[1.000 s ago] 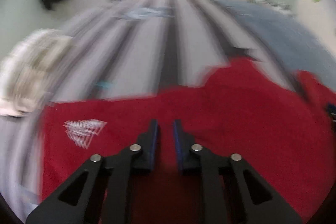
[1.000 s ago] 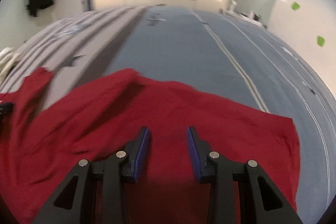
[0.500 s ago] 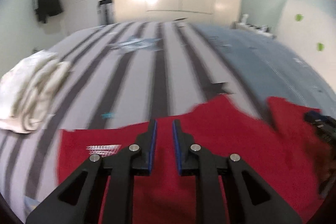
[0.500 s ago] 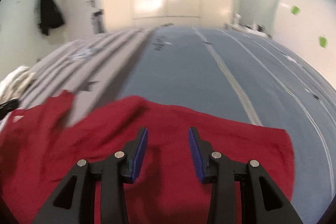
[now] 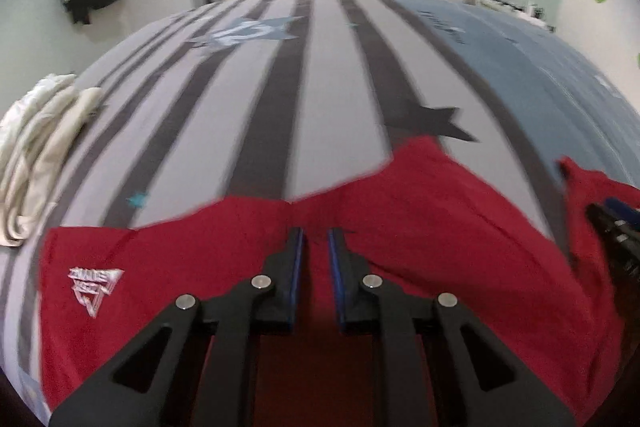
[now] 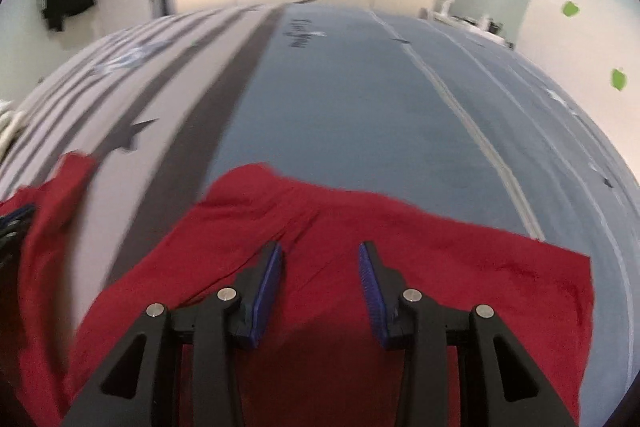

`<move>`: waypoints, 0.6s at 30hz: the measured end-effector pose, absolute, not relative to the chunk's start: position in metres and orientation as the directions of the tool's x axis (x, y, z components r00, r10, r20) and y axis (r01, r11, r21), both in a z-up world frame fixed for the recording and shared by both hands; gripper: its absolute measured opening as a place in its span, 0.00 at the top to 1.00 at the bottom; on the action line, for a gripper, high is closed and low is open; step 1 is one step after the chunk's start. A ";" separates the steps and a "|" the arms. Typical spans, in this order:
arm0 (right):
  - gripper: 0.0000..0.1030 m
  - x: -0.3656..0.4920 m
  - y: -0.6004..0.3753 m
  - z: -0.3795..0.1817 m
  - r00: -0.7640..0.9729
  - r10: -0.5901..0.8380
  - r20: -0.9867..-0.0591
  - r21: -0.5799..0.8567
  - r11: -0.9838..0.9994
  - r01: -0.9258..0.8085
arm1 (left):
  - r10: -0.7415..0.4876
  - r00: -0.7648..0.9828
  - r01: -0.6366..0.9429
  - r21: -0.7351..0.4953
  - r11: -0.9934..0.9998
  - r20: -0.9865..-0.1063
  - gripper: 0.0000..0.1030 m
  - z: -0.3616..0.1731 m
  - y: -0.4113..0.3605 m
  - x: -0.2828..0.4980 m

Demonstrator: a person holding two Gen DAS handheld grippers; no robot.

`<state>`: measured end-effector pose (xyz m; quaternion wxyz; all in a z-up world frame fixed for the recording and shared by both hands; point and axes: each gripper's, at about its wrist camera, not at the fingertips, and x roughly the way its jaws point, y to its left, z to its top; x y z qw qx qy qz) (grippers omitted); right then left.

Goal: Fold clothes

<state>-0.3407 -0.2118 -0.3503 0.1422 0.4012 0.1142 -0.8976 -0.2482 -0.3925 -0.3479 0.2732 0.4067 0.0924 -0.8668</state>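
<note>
One white logo, left view only

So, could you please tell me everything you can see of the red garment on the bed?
The red garment is a soft knit-looking piece lying spread, rumpled, on the striped bedcover. A white triangular logo marks its left part. Its far edge rises in uneven peaks. Both grippers sit over it; whether either grips the cloth cannot be told.

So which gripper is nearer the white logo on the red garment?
Left. The left gripper is over the red garment with the white logo just to its left. The right gripper is over the garment's far right part, logo out of its view.
</note>
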 end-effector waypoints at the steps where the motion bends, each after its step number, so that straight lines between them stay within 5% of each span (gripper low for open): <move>1: 0.66 -0.347 -0.208 -0.350 -0.641 -0.142 -0.754 -0.096 -0.942 0.322 | -0.403 -0.516 0.563 0.054 -0.824 -0.756 0.88 -0.347 -0.398 -0.246; 6: 0.65 -0.360 -0.184 -0.341 -0.668 -0.135 -0.731 -0.058 -0.964 0.259 | -0.424 -0.561 0.624 -0.027 -0.781 -0.711 0.87 -0.333 -0.412 -0.216; 11: 0.63 -0.331 -0.144 -0.294 -0.781 -0.161 -0.603 -0.054 -0.969 0.241 | -0.418 -0.648 0.577 -0.052 -0.815 -0.637 0.80 -0.286 -0.406 -0.163; 18: 0.56 -0.243 -0.079 -0.278 -0.741 -0.231 -0.631 -0.028 -0.947 0.319 | -0.386 -0.663 0.537 -0.048 -0.842 -0.641 0.65 -0.263 -0.372 -0.055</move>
